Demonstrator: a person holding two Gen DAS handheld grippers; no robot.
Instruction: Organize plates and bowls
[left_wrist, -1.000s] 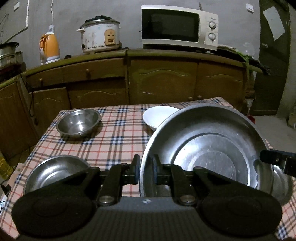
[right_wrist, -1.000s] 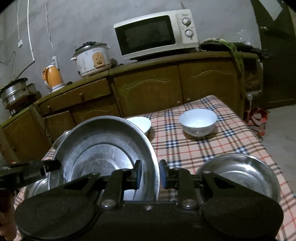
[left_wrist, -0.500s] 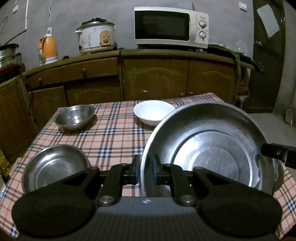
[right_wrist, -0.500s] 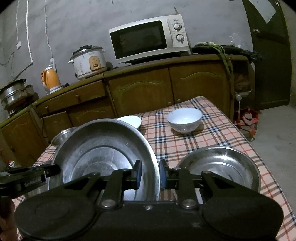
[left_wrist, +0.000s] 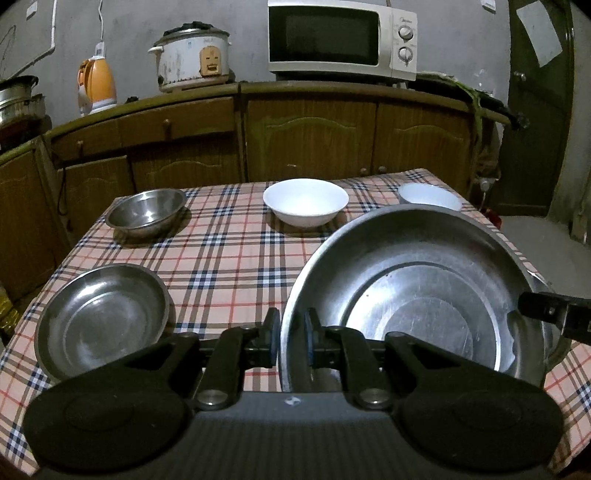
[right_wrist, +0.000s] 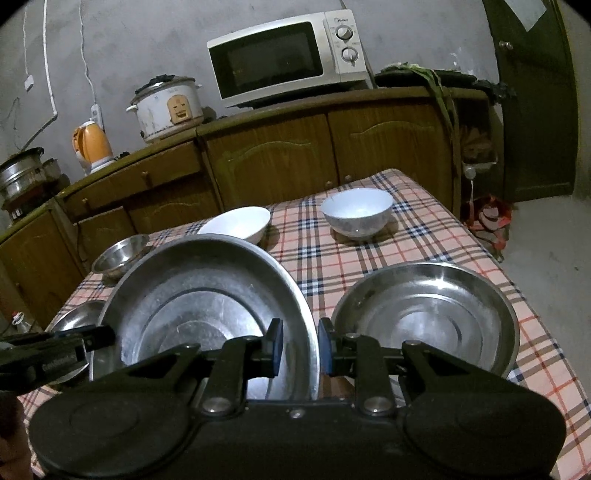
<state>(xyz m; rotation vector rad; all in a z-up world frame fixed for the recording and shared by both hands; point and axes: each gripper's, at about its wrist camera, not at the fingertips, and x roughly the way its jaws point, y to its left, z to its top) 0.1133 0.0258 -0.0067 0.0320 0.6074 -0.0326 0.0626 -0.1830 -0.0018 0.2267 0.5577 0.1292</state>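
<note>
A large steel basin (left_wrist: 417, 295) is clamped at opposite rims by the left hand-held gripper (left_wrist: 291, 341) and right hand-held gripper (right_wrist: 300, 347), seemingly shared for balance, above the surface (left_wrist: 229, 258).

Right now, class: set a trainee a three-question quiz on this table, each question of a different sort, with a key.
1. True or false: the big basin is gripped by the left gripper alone.
2. How many white bowls are on the table?
A. one B. two C. three
3. Fill in: right of the basin, near the table's front edge, lies a steel ____.

Key
1. False: the right gripper clamps the opposite rim too.
2. B: a shallow white bowl and a deeper white bowl.
3. Dish; another steel dish lies left of the basin, and a small steel bowl sits at the far left.
</note>
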